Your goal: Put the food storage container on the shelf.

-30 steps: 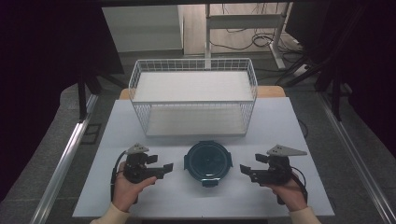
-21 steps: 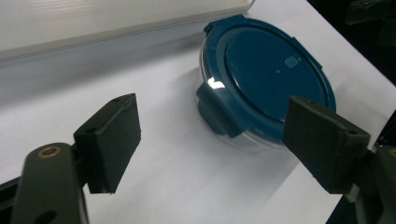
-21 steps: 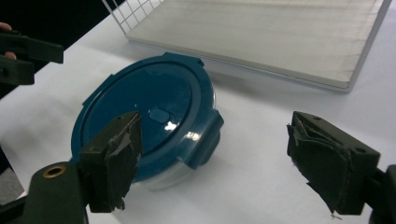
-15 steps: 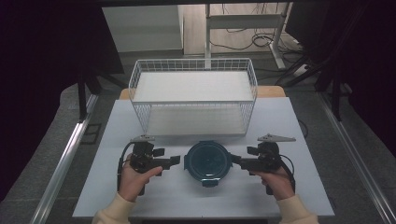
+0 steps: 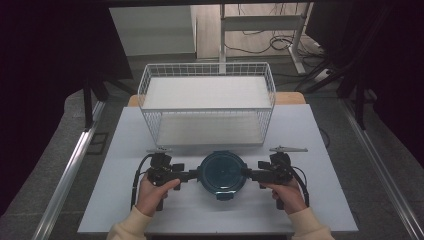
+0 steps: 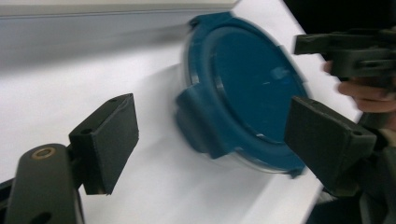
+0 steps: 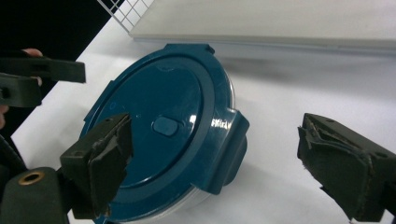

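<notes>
Two open grippers, left gripper (image 5: 192,175), right gripper (image 5: 248,174), flanking blue container (image 5: 222,173)

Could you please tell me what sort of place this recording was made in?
Probably a lab or workshop set up for recording, not a home: a white table with a wire basket and a round blue lidded container, black curtains around, loose cables on the floor behind.

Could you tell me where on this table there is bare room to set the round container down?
The table is bare at both side strips beside the wire basket, and along the near edge below the blue container. The middle is crowded: the left gripper and right gripper flank the container, close before the basket.
</notes>
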Tool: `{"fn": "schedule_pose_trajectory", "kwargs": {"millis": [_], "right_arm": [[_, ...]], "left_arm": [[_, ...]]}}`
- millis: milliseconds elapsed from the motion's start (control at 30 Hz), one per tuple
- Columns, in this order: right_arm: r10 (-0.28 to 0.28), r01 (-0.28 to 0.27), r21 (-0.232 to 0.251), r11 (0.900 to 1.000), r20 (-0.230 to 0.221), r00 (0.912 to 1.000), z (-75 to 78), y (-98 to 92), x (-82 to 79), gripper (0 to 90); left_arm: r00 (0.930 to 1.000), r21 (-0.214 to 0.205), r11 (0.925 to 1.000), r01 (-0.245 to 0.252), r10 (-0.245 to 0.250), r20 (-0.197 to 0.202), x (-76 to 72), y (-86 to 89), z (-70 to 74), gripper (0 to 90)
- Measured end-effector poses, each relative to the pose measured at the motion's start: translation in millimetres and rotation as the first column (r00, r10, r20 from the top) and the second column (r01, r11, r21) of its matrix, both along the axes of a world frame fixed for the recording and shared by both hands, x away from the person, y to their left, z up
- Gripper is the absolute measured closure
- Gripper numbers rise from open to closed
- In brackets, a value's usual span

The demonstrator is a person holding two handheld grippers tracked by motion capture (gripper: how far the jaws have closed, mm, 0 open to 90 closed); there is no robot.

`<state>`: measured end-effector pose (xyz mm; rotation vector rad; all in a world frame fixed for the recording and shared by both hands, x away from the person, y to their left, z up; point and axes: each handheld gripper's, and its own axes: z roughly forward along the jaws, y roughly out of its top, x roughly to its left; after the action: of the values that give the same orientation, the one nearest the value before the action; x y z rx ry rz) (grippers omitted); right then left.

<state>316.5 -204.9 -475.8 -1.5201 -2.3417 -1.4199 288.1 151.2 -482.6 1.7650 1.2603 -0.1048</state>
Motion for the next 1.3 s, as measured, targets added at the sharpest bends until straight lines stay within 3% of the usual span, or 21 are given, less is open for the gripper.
{"fn": "schedule_pose_trajectory", "kwargs": {"millis": [67,200,333,467,800,967,1167,1300], "right_arm": [[0.011,-0.011,0.005,0.9999,-0.014,0.9998,-2.6,2.4,0.4,9.4],[0.037,-0.037,0.004,0.9993,-0.031,0.9988,-8.3,8.6,-0.2,9.3],[0.047,-0.047,-0.003,0.9989,-0.049,0.9977,-14.6,14.0,0.3,9.3],[0.038,-0.034,0.040,0.9986,-0.088,0.9954,-18.8,16.8,4.2,9.0],[0.057,-0.040,0.097,0.9945,-0.178,0.9823,-31.9,26.3,7.6,8.6],[0.058,-0.035,0.110,0.9933,-0.220,0.9737,-35.7,30.2,6.7,9.4],[0.014,0.027,0.141,0.9897,-0.279,0.9602,-39.5,26.8,7.0,13.7],[-0.008,0.057,0.160,0.9854,-0.289,0.9573,-36.7,20.7,4.6,22.4]], "left_arm": [[0.9986,-0.064,0.9977,0.023,-0.026,-0.046,2.1,0.9,-8.9,17.6],[0.9987,-0.043,0.9987,0.028,-0.030,-0.042,3.1,-2.2,-12.0,17.6],[0.9980,-0.064,0.9972,0.040,-0.043,-0.047,5.2,-5.5,-14.6,17.6],[0.9947,-0.099,0.9941,0.045,-0.054,-0.088,12.5,-10.4,-21.8,17.4],[0.9760,-0.145,0.9835,0.108,-0.132,-0.173,21.5,-25.0,-38.6,16.0],[0.9685,-0.176,0.9764,0.125,-0.159,-0.192,22.3,-30.5,-42.4,18.5],[0.9700,-0.164,0.9806,0.106,-0.139,-0.199,21.3,-31.6,-41.9,21.8],[0.9685,-0.212,0.9756,0.058,-0.106,-0.225,21.1,-27.3,-44.6,27.0]]}}
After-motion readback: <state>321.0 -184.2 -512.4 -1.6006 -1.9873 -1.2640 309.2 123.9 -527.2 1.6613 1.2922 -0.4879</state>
